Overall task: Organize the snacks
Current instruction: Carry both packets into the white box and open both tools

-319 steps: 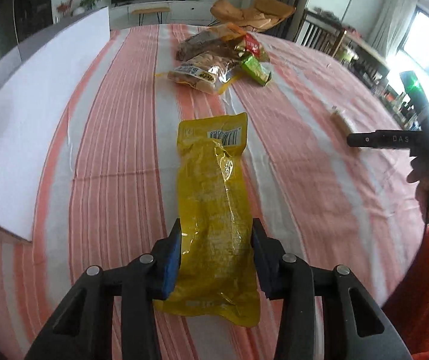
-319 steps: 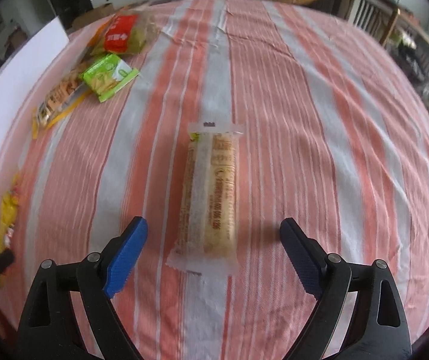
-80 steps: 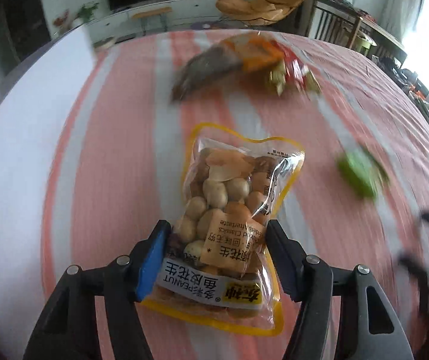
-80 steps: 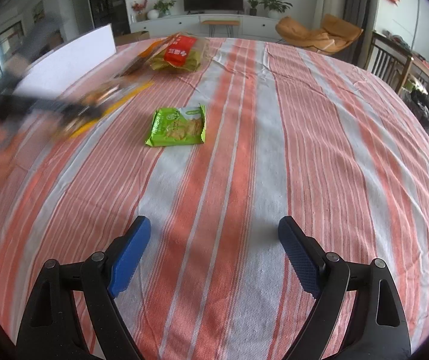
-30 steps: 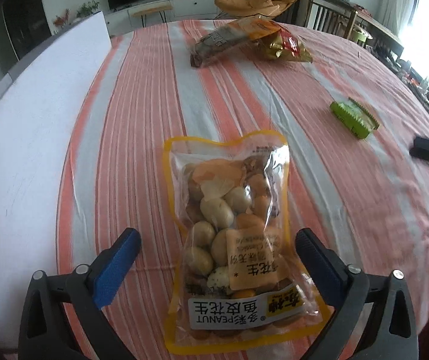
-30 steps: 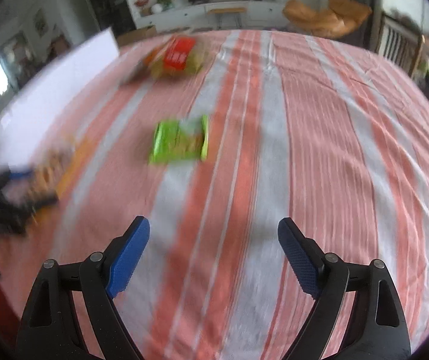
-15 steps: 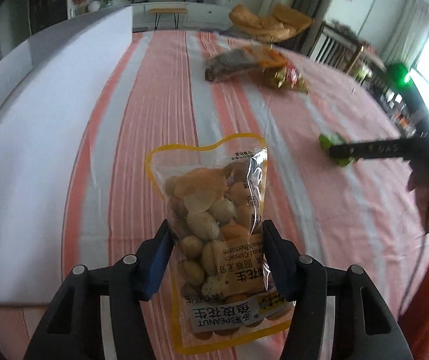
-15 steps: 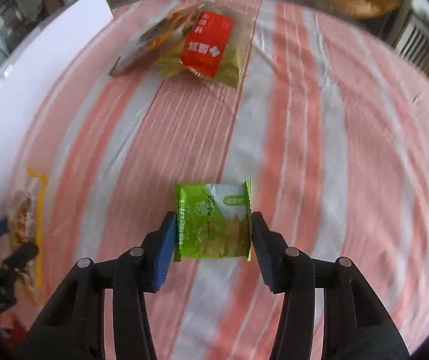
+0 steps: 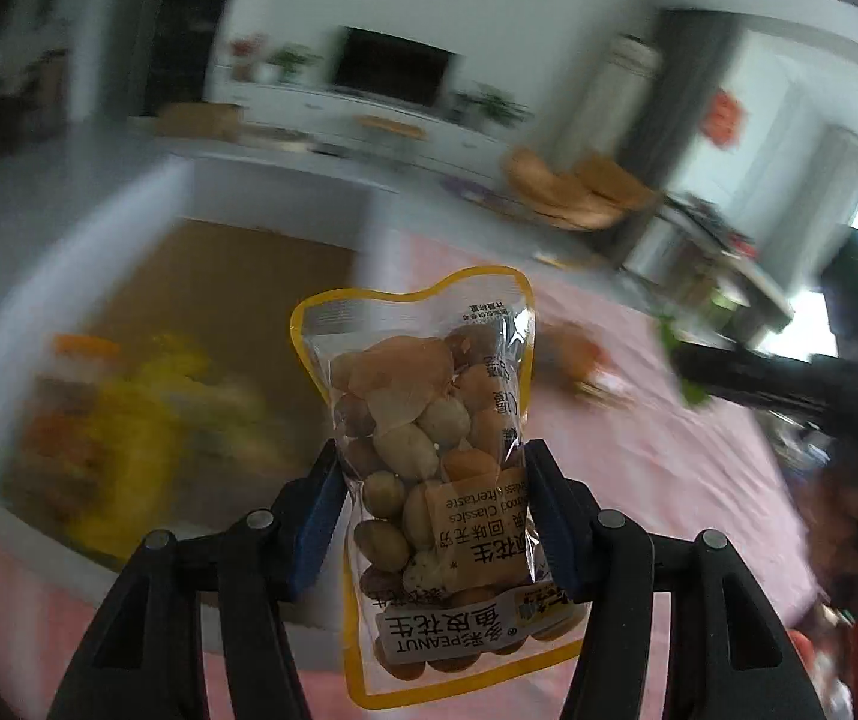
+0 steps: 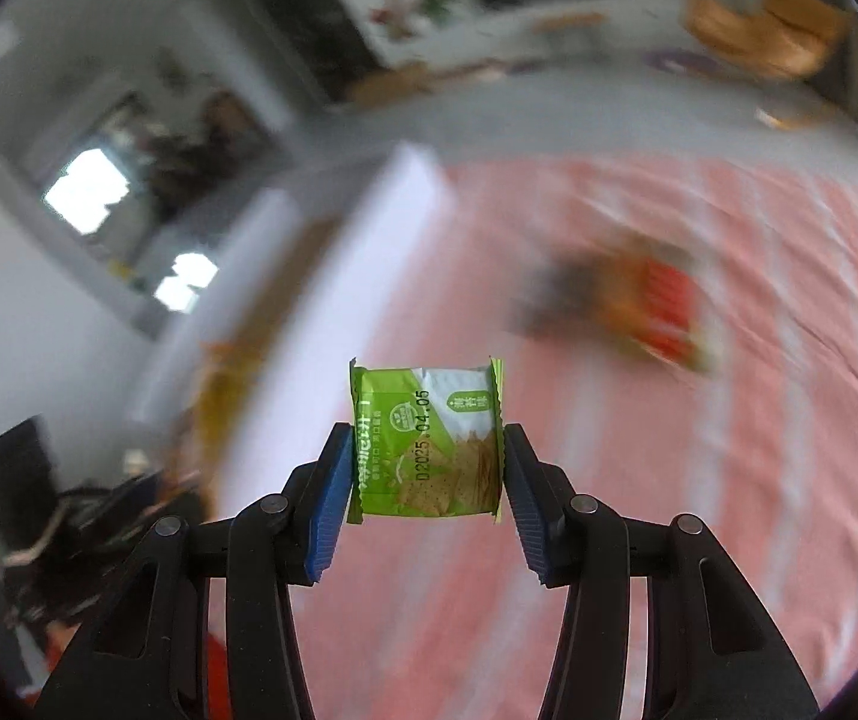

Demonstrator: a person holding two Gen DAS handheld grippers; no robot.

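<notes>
Gripping on both sides: left claw (image 9: 432,516) is clamped on the peanut bag (image 9: 429,480), blue pads (image 9: 316,525) pressing its lower half from either side; bag is upright, clear with a yellow border, held in the air above the surface (image 9: 639,450); its top edge stands well clear of the pads.

Right claw (image 10: 423,483) is clamped on the green cracker packet (image 10: 429,441); pads (image 10: 333,495) squeeze its two crimped sides; packet is off the surface (image 10: 699,480) and roughly level across the claw, date stamp facing the camera.

Left wrist view: behind and left of the peanut bag sits an open white box (image 9: 273,180) with a brown cardboard floor; blurred yellow and orange snack packs (image 9: 129,396) already lie inside it; exact items cannot be told through the motion blur. Right of the bag, the other claw's dark arm crosses the frame with a sliver of green at its tip; a blurred snack pile (image 9: 573,360) lies on the striped cloth beyond.

Right wrist view: white box wall (image 10: 369,276) runs up the left of the packet; a blurred pile with a red pack (image 10: 663,312) rests on the pink striped cloth, well apart from the packet, up and to the right; both backgrounds heavily smeared.
</notes>
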